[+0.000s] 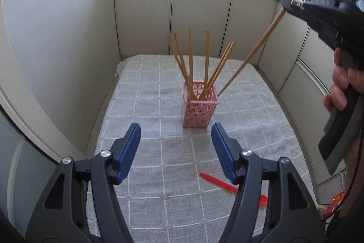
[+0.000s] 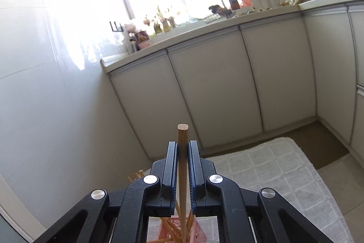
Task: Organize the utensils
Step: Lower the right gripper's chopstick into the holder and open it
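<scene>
A pink perforated holder (image 1: 199, 103) stands on the grey checked cloth (image 1: 147, 88) with several wooden chopsticks (image 1: 190, 60) upright in it. My left gripper (image 1: 176, 140) is open and empty, low over the cloth in front of the holder. My right gripper (image 1: 293, 5) is at the upper right, shut on one wooden chopstick (image 1: 252, 54) that slants down, its tip just right of the holder's rim. In the right wrist view the gripper (image 2: 182, 147) clamps that chopstick (image 2: 182, 136), with the holder (image 2: 198, 236) below it.
A red plastic utensil (image 1: 225, 185) lies on the cloth near my left gripper's right finger. White cabinet doors (image 1: 200, 15) close off the far side and the right. A glossy wall (image 1: 45, 38) runs along the left. Snack packets (image 1: 334, 204) lie at the right edge.
</scene>
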The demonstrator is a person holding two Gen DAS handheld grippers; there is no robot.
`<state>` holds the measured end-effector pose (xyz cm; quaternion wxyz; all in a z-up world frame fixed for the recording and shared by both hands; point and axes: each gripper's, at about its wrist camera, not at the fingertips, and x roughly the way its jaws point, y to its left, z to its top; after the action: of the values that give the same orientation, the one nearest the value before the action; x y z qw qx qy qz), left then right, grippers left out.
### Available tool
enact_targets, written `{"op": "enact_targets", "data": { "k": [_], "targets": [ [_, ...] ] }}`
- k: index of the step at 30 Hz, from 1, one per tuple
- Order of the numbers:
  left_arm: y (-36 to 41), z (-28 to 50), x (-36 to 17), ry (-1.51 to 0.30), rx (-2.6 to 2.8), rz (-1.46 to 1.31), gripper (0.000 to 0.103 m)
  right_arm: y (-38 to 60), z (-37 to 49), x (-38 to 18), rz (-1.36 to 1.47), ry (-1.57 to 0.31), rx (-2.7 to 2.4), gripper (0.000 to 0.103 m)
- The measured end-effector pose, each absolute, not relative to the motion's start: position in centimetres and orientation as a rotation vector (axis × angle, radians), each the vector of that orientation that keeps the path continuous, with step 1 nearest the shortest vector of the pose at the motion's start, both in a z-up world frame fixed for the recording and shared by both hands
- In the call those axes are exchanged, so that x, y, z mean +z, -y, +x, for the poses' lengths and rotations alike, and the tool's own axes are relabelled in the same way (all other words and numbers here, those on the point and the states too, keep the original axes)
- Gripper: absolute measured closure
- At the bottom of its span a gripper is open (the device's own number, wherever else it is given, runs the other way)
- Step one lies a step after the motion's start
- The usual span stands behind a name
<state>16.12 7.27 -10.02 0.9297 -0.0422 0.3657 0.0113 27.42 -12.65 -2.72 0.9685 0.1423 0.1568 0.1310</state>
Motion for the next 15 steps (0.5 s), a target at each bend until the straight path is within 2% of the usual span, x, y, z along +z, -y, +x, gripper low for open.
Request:
{"op": "enact_targets", "data": {
  "k": [6, 15],
  "targets": [
    [-7.7, 17.2, -12.5, -0.812, 0.042, -0.041, 0.038, 10.0, 30.2, -5.9, 0.259, -0.357, 0.262, 0.096],
    [-7.7, 18.0, -13.0, -0.819, 0.046, -0.01, 0.037, 7.6, 32.2, -10.1, 0.168, -0.433, 0.239, 0.095]
  ]
}}
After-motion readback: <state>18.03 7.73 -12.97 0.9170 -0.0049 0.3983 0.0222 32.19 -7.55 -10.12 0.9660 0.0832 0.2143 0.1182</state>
